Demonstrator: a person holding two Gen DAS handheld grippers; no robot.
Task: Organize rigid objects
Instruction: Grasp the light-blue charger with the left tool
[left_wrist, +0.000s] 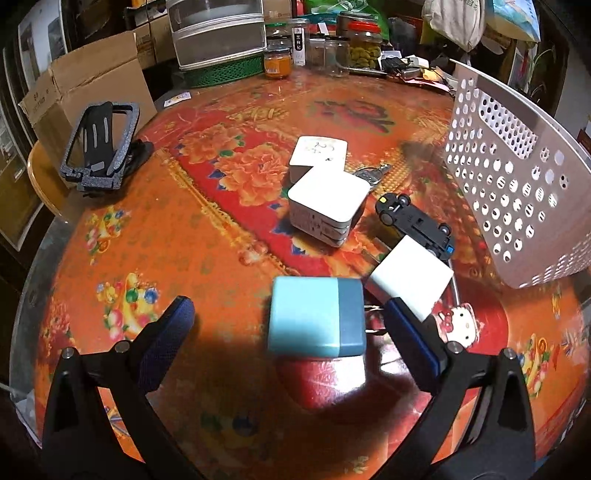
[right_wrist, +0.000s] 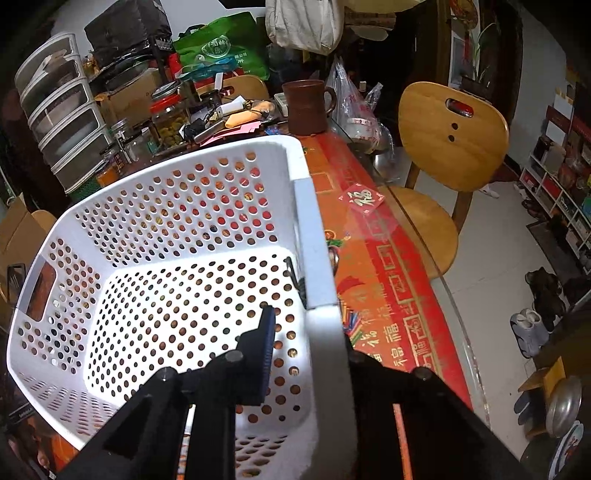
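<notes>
Both views are fisheye, with black vignetted corners and lines bowing hard toward the edges; indoor light falls warm and fairly dim from above, leaving the cluttered background murky; the glossy desk (left_wrist: 207, 236) throws soft glare near its far side, and a dark shadow pools beneath the left tongs (left_wrist: 291, 321); the blue box (left_wrist: 316, 319) looks slightly smeared; in the right wrist view the white basket (right_wrist: 177, 206) is the brightest area, its near rim blurred.
</notes>
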